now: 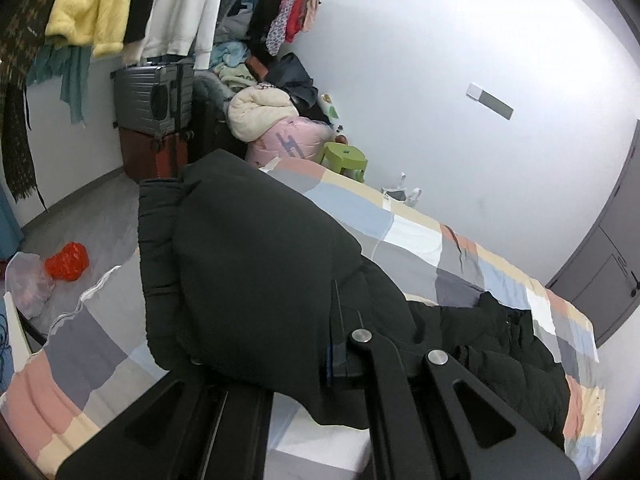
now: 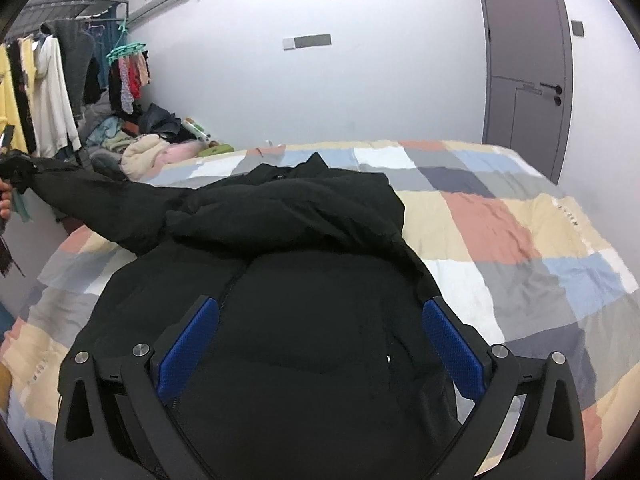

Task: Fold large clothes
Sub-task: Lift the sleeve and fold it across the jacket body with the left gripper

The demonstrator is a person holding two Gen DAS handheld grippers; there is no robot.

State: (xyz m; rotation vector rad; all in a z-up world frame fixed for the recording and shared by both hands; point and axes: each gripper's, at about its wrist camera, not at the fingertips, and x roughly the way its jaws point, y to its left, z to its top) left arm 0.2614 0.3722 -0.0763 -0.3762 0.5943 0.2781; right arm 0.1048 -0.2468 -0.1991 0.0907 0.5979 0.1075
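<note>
One black jacket [image 2: 288, 312] on one bed [image 2: 500, 232]: left gripper [image 1: 336, 356] clamps its sleeve [image 1: 248, 248], right gripper [image 2: 316, 344] spread wide.

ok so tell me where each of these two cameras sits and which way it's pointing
Left wrist: rides the left gripper, held out past the bed's left edge and shut on the black jacket sleeve; looks along the sleeve across the patchwork quilt to the suitcases and hanging clothes. Only gripper arms show.
Right wrist: rides the right gripper, open above the jacket body; faces across the bed toward the grey door. Its blue pads show; fingers of the person's hand at far left.
Shared: jacket, quilt, clothes pile, wall.
</note>
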